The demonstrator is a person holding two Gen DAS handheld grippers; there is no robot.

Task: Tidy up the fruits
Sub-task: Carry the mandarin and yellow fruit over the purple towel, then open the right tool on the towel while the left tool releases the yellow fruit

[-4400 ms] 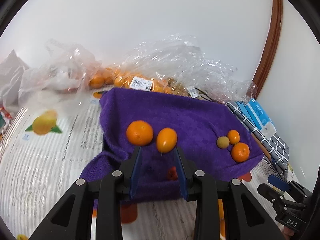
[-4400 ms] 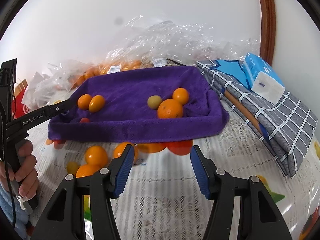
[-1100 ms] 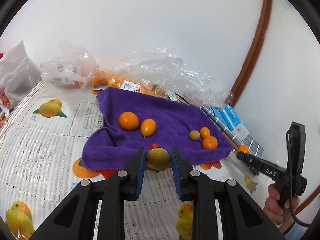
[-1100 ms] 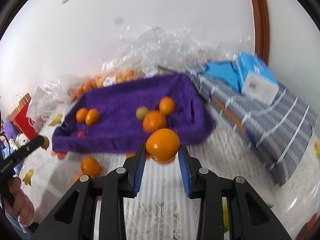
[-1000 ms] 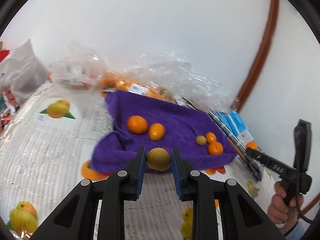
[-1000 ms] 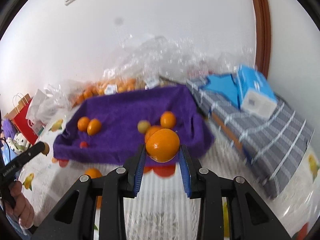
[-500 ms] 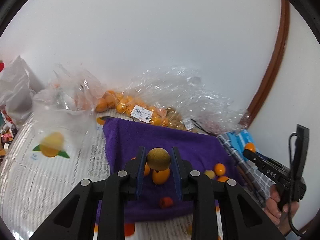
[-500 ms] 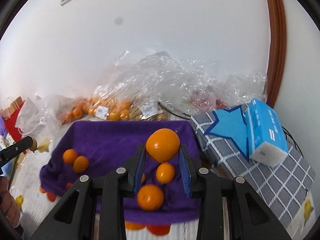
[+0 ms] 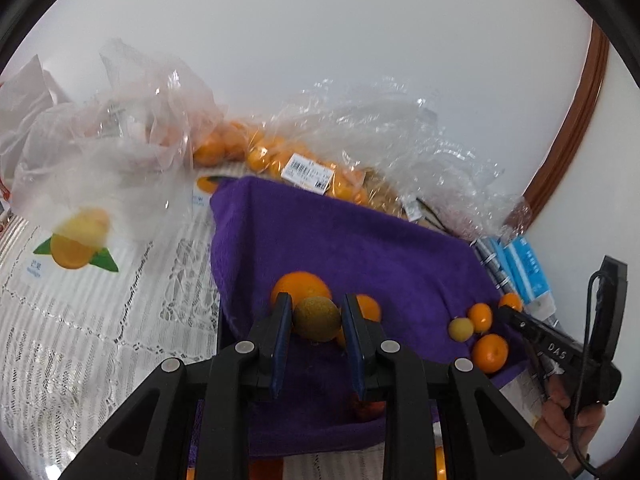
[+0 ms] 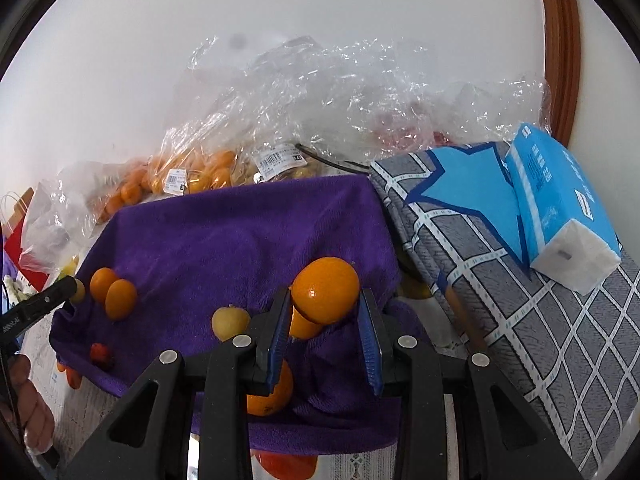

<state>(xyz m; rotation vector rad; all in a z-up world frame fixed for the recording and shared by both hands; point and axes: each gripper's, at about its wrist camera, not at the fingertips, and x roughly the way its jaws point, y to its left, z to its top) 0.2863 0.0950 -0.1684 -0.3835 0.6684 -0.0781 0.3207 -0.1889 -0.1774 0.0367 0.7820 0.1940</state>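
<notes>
A purple towel lies on the table, also in the right wrist view. My left gripper is shut on a greenish-brown round fruit over the towel's front left, just before two oranges. My right gripper is shut on an orange over the towel's right part, above a small orange, a larger one and a yellow-green fruit. A small red fruit lies at the towel's front left.
Clear plastic bags of oranges lie behind the towel against the wall. A grey checked folded cloth with a blue tissue pack lies to the right. The lace tablecloth extends left. Loose oranges lie before the towel.
Both grippers have lowered and moved in over the towel with their fruits still held. The left one now sits just before the two oranges, the right one over the right-hand group.
</notes>
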